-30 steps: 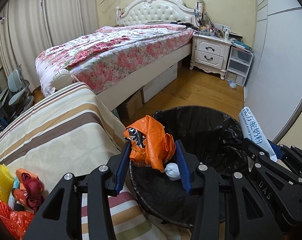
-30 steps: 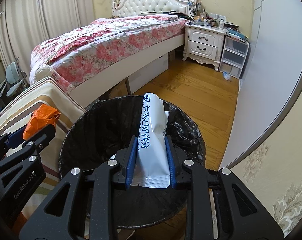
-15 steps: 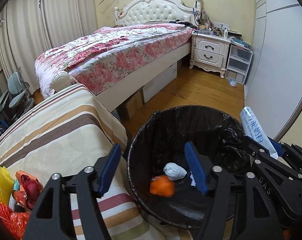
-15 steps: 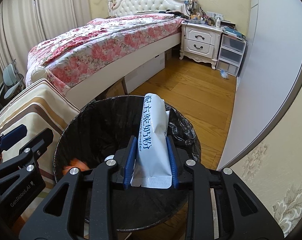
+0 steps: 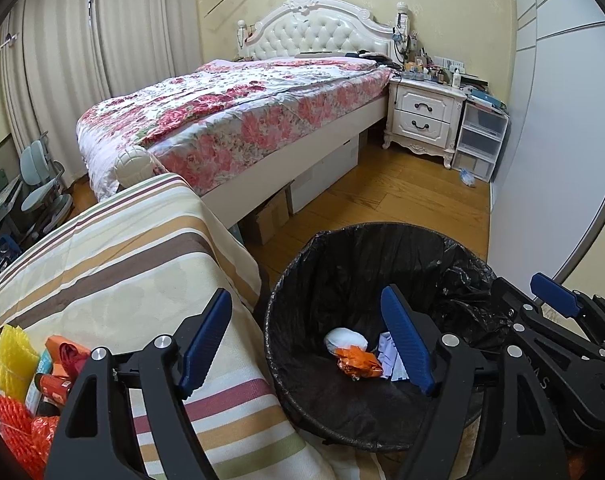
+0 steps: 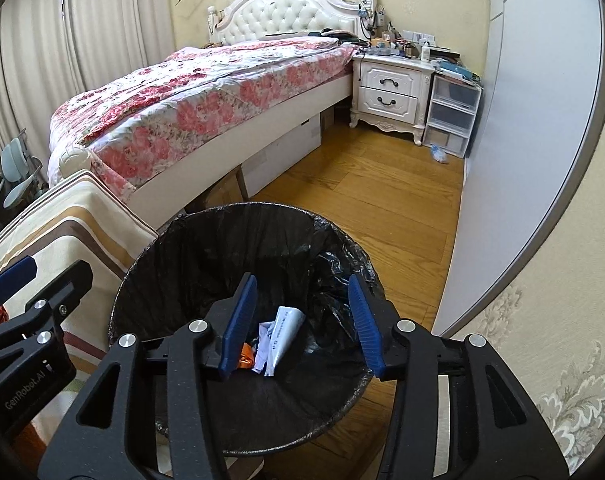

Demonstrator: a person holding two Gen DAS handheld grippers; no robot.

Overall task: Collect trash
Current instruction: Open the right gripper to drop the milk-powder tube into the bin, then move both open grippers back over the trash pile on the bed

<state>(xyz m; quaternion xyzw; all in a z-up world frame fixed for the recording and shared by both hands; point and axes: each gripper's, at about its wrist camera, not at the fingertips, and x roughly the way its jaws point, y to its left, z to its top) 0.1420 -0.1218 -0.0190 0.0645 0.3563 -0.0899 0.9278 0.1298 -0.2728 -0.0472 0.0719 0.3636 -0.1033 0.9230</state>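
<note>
left gripper (image 5: 306, 340): we see it spread wide, holding nothing, over the near-left rim of the bin (image 5: 286, 280).
right gripper (image 6: 300, 322): released too, above the bin.
binned: orange wrapper (image 5: 358, 362) and white pouch (image 6: 284, 330) lie on the bin floor.
remaining trash (image 5: 26, 384): heaped on the striped worktop (image 5: 114, 256), near left, just beside our left gripper.
next: we judge left gripper nearer; it swings left.

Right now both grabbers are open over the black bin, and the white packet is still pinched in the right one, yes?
Not quite. The right gripper is open and holds nothing: the right wrist view shows the white packet lying at the bottom of the black bin, beside the orange wrapper. The rest is right: the left gripper is open too.
</note>
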